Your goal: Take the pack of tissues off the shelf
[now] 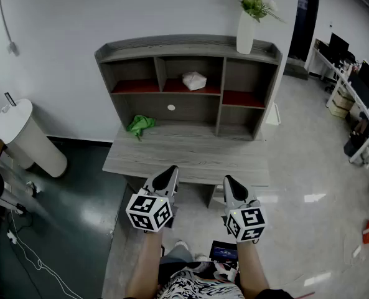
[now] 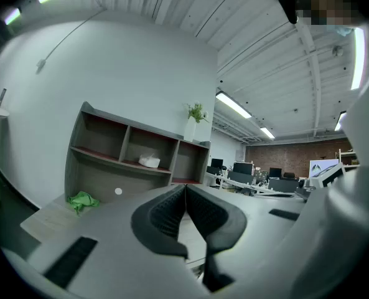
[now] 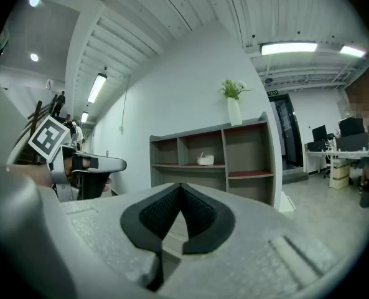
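- Left gripper (image 2: 185, 187): jaws pressed together, ribbed pads meeting at the tips, nothing between them.
- Right gripper (image 3: 181, 185): jaws likewise closed tip to tip and empty.
- Both grippers are held level, side by side, at the near edge of the grey desk (image 1: 184, 157) and well apart from the shelf unit (image 1: 159, 46).
- Pack of tissues (image 1: 194, 80): white and crumpled-looking, lying on the red floor of the middle of the 3 upper compartments. It is untouched.
- Step in hand, as judged: the approach, with the reach not yet begun.
- To do it well: spread 1 gripper's jaws before entering the compartment, go in level between the 2 upright dividers, straddle the pack across its narrow side and close gently. It looks soft and will likely squash.
- Hazards: clipping a divider or the shelf top, which carries a white vase (image 1: 245, 33) at its right end.
- Green cloth (image 1: 140, 124) lies on the desk under the left compartment, out of the path.
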The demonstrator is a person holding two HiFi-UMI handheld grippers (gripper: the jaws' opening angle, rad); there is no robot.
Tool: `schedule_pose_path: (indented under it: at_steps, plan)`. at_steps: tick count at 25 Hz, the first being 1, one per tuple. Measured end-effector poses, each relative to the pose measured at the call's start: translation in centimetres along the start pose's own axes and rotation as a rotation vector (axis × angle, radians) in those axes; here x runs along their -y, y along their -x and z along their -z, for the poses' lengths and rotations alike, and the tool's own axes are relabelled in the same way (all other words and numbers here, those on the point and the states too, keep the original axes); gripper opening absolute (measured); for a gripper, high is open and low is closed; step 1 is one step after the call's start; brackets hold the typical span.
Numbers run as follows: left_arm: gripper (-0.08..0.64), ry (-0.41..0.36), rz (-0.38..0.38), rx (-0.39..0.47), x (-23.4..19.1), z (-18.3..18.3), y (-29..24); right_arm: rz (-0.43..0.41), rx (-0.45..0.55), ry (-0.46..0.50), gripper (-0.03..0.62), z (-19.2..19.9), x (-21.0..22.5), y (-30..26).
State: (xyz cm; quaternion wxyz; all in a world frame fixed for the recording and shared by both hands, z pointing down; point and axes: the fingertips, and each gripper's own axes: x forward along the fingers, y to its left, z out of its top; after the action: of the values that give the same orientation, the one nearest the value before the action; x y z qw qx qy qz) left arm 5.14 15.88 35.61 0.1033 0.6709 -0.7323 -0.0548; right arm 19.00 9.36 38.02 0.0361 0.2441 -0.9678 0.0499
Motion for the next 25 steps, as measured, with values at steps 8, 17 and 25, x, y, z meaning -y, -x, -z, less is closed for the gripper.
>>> schedule_pose_path:
  at_steps: [8,17,25]
  plan:
    - [0.011,0.039,0.015,0.025,-0.4,-0.5,1.0,0.023,0.001,0.018,0.005,0.0,0.0,0.1]
    - [0.011,0.04,0.014,0.013,-1.3,-0.6,0.6,0.005,0.02,0.022,0.005,-0.3,-0.2,-0.8]
    - [0.011,-0.001,0.011,-0.008,-3.4,-0.5,-2.7,0.037,0.01,0.006,0.005,0.0,2.0,-4.3]
